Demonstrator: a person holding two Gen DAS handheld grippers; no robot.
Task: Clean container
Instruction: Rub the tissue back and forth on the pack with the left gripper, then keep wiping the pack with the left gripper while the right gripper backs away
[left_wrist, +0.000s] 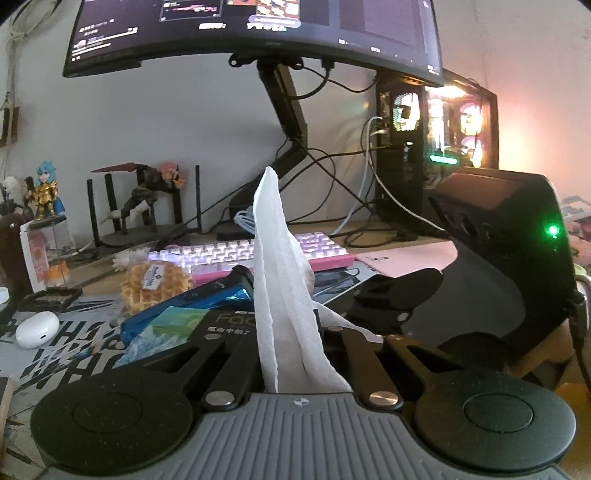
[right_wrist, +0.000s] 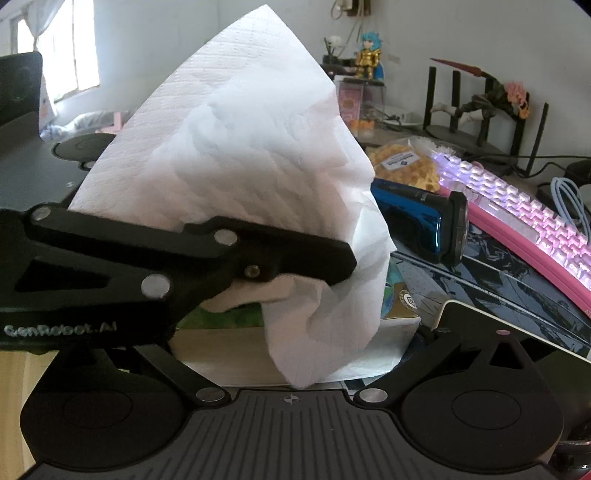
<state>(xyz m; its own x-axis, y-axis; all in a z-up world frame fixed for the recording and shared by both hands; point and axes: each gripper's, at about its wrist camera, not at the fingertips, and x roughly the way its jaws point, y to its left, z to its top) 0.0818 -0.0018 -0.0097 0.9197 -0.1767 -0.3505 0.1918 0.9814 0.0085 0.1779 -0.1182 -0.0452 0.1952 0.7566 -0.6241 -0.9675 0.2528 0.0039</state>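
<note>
The bench (left_wrist: 399, 258) was crowded. A tissue (left_wrist: 277, 280) stood tall straight ahead of the left tongs (left_wrist: 295, 354), blocking most of the forward view. Just past it lay a blue case (left_wrist: 207, 306), a waffle pack (left_wrist: 155, 284) and a keyboard (left_wrist: 236, 254), packed close with little room between. The right tongs (left_wrist: 406, 291) and their black body crossed the right side. Left of the tissue, an earbud case (left_wrist: 37, 328) sat on an otherwise flatter stretch. At the back, figurines (left_wrist: 48, 199), a monitor arm (left_wrist: 288, 122) with trailing cables, and a PC tower (left_wrist: 436, 147) closed off the wall side.

White tissue (left_wrist: 275, 266) — upright, creased, pinched at base.
</note>
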